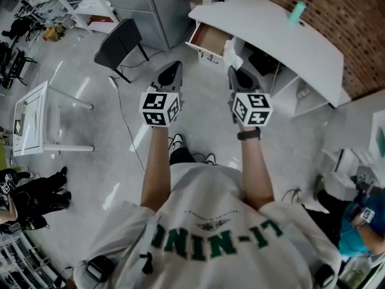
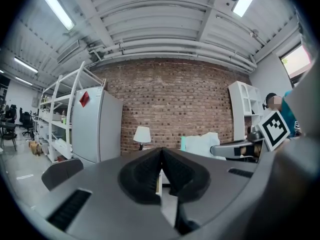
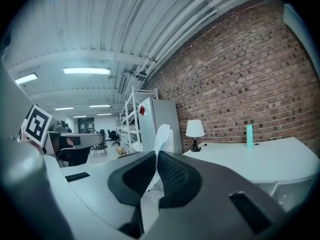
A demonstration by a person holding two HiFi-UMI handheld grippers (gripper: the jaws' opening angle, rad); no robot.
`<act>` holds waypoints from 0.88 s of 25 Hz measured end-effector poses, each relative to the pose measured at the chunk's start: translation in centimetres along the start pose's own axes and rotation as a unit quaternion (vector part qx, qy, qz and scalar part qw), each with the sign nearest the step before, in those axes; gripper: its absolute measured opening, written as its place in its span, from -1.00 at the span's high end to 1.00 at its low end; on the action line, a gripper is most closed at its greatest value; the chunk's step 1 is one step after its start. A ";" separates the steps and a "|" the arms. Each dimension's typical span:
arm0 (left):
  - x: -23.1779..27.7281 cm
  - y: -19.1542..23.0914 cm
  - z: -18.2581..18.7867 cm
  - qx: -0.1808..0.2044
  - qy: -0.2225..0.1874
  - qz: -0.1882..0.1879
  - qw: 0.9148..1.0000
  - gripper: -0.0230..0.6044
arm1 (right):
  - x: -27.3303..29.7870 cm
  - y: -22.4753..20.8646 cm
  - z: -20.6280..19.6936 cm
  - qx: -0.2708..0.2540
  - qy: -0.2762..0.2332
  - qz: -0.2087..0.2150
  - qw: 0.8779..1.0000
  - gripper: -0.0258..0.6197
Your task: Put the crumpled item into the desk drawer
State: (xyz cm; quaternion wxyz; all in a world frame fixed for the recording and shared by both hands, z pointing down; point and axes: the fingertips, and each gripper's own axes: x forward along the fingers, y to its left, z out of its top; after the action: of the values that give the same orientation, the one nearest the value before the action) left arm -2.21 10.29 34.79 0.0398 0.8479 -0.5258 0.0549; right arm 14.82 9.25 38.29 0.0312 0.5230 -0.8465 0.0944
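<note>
Rough red brick wall (image 1: 346, 11) over a smooth, matt white curved desk (image 1: 289, 38).
At twelve o'clock, crumpled white papery item (image 1: 232, 52); at eleven, brown wood-lined desk drawer (image 1: 207, 39); polished grey floor (image 1: 96, 161) gleams.

Open drawer (image 1: 207, 39) at the desk's (image 1: 283, 35) left end, chair (image 1: 118, 44) further left, bottle (image 1: 296, 12) on the desk

One crumpled item (image 1: 232, 53), one drawer (image 1: 209, 38), one chair (image 1: 118, 43)

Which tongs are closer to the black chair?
Left. The left tongs hover just right of the chair; the right tongs, pinching the crumpled item, are farther right, by the drawer.
</note>
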 end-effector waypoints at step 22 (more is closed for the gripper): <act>16.7 13.8 2.8 0.005 -0.020 -0.046 0.999 0.92 | 19.3 -3.8 4.4 -0.033 0.006 -0.058 0.998 0.87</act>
State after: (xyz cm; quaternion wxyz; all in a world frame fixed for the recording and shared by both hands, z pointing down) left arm -7.08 -11.03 34.39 0.0274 0.8722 -0.4868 0.0391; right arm 9.68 -10.20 37.39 0.0591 0.5694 -0.8171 0.0678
